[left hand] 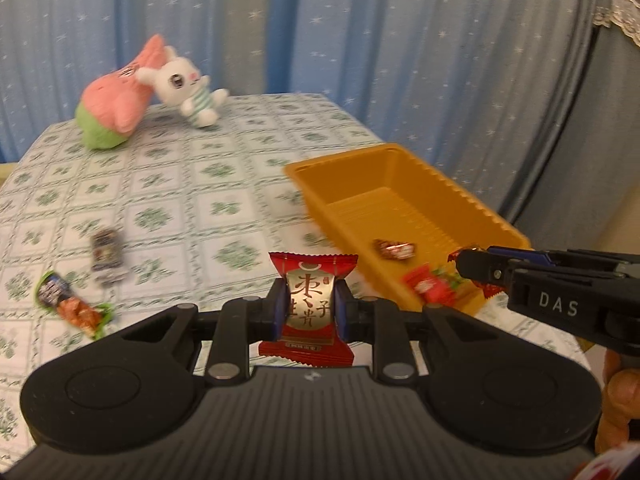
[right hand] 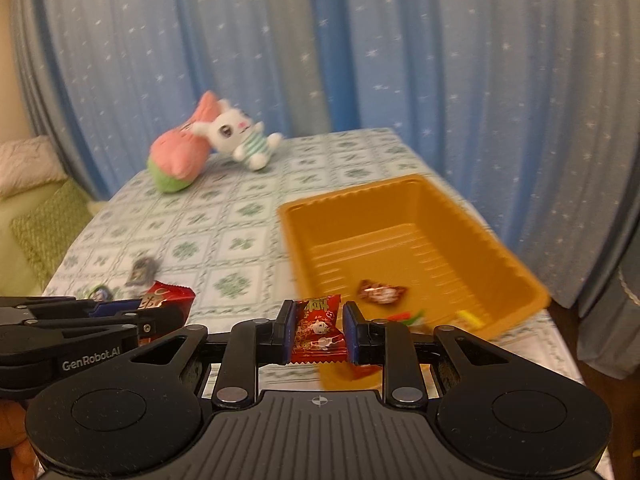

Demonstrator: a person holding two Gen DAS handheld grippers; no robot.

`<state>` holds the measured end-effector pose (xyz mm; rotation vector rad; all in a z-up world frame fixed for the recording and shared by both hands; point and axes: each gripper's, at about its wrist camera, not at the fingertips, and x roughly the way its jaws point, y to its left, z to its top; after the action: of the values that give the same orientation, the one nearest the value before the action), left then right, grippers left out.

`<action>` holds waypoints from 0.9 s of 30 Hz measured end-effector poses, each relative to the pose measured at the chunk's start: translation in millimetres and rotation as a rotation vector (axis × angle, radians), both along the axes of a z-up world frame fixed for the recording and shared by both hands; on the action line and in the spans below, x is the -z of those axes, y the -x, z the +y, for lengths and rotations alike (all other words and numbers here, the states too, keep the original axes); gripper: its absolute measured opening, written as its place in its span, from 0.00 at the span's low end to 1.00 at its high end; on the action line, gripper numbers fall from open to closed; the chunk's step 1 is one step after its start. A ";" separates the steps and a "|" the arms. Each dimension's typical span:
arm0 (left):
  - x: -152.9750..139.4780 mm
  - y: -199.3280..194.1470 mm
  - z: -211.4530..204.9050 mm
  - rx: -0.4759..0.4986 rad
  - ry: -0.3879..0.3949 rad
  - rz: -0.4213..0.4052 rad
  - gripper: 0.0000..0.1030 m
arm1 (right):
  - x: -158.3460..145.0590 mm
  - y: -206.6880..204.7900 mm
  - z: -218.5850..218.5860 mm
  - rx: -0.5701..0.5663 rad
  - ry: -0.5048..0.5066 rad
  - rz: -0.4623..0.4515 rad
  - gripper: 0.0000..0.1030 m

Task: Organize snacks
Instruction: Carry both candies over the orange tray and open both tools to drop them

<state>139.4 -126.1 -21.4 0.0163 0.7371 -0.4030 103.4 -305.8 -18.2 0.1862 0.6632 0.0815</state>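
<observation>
In the left wrist view, my left gripper [left hand: 308,314] is shut on a red and gold snack packet [left hand: 312,266], held upright above the table. My right gripper [right hand: 319,334] is shut on a smaller red packet [right hand: 318,308] near the front edge of the orange tray [right hand: 404,196]. The tray [left hand: 404,168] lies right of the left gripper and holds a brown wrapped candy [left hand: 394,249] and a red packet [left hand: 428,286]. Each gripper shows in the other's view: the right gripper [left hand: 466,266] over the tray's near corner, the left gripper [right hand: 170,316] at the left.
A dark packet [left hand: 106,250] and a green and orange packet [left hand: 72,304] lie on the patterned tablecloth [left hand: 208,184] at the left. A pink and green plush [left hand: 116,108] and a white rabbit plush [left hand: 188,88] rest at the far edge, before blue curtains.
</observation>
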 end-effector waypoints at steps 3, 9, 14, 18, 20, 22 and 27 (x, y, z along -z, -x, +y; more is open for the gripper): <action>-3.7 -1.3 -17.4 0.024 0.006 0.000 0.21 | -5.2 1.6 -17.2 0.029 -0.003 -0.007 0.25; -7.8 -8.9 -49.5 0.071 0.016 0.008 0.21 | -9.5 -1.1 -49.4 0.068 -0.005 -0.018 0.25; -4.6 -20.9 -73.2 0.094 0.020 0.027 0.21 | -5.1 -10.8 -73.2 0.088 -0.004 -0.015 0.25; 0.8 -32.4 -88.4 0.105 0.020 0.041 0.21 | 0.3 -20.9 -90.9 0.112 -0.018 -0.005 0.25; 4.5 -38.2 -94.9 0.108 0.021 0.048 0.21 | 2.5 -24.3 -98.7 0.121 -0.022 0.001 0.25; 9.0 -43.4 -100.4 0.110 0.024 0.058 0.21 | 4.6 -27.8 -104.3 0.126 -0.024 0.006 0.25; 19.2 -53.5 -110.9 0.123 0.017 0.071 0.22 | 9.5 -33.2 -114.7 0.140 -0.027 0.011 0.25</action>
<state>192.9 -237.0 -40.6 0.0312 0.8050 -0.5290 136.6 -420.5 -27.7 0.2590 0.6587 -0.0447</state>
